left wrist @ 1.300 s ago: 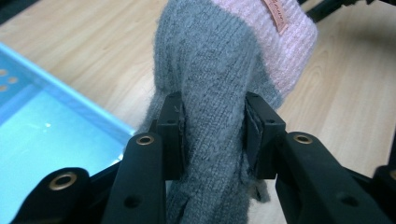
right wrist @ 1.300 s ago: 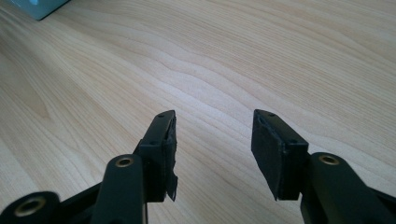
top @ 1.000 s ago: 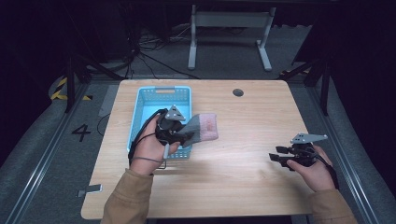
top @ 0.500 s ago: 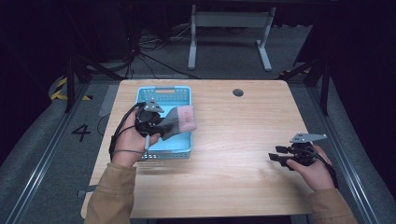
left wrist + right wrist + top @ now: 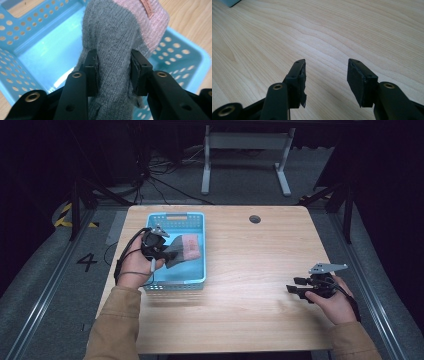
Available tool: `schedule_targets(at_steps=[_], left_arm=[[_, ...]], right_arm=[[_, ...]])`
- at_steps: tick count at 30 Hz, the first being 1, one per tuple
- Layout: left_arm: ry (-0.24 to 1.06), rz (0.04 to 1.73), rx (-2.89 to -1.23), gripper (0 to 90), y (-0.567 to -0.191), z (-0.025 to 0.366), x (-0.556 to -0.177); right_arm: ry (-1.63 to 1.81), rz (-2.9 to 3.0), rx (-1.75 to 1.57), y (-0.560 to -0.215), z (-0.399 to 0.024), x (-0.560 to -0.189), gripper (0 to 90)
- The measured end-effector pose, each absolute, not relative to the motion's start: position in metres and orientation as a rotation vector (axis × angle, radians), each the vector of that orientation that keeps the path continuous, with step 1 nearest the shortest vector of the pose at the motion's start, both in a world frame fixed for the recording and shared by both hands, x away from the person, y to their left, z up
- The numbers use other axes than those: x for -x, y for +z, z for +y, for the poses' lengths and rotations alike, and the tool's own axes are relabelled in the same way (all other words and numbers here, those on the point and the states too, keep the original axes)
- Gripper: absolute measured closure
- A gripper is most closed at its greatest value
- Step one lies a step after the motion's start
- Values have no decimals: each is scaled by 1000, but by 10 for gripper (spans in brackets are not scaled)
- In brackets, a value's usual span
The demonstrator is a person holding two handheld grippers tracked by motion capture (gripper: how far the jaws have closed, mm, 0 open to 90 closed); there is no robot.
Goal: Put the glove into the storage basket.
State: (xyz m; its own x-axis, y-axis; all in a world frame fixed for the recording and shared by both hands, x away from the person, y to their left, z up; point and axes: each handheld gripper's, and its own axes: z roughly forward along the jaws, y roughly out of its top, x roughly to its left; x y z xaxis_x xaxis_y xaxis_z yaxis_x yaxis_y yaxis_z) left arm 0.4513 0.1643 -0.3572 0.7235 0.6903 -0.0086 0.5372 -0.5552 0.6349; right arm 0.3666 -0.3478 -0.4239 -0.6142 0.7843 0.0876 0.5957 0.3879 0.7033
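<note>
A grey knitted sock with a pink cuff (image 5: 184, 249) hangs over the blue perforated basket (image 5: 196, 218) at the table's left. My left gripper (image 5: 167, 254) is shut on the sock's grey part. In the left gripper view the sock (image 5: 117, 40) is pinched between the two pads, its pink cuff reaching over the basket's (image 5: 30, 47) far wall. My right gripper (image 5: 293, 288) rests low at the right side of the table, open, with bare wood between its fingers (image 5: 359, 80).
The wooden table (image 5: 250, 270) has a round cable hole (image 5: 255, 219) near its far edge. The basket's inside looks bare under the sock. A corner of the basket (image 5: 230, 2) shows at the top left of the right gripper view.
My left gripper has carried the sock leftward, from the basket's right edge to above its middle. The right gripper has stayed put.
</note>
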Motion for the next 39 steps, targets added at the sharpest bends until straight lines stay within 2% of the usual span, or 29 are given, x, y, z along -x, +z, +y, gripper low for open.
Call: schedule_targets(at_steps=[31,39], left_arm=[[218,942,-2474,634,-408,151,-496],[237,924,-2506,628,-416,142,-504]], right_arm=[[1049,2397,-1230,-428,-349,-362,498],[1051,2401,-1227,-429,-348,-361,495]])
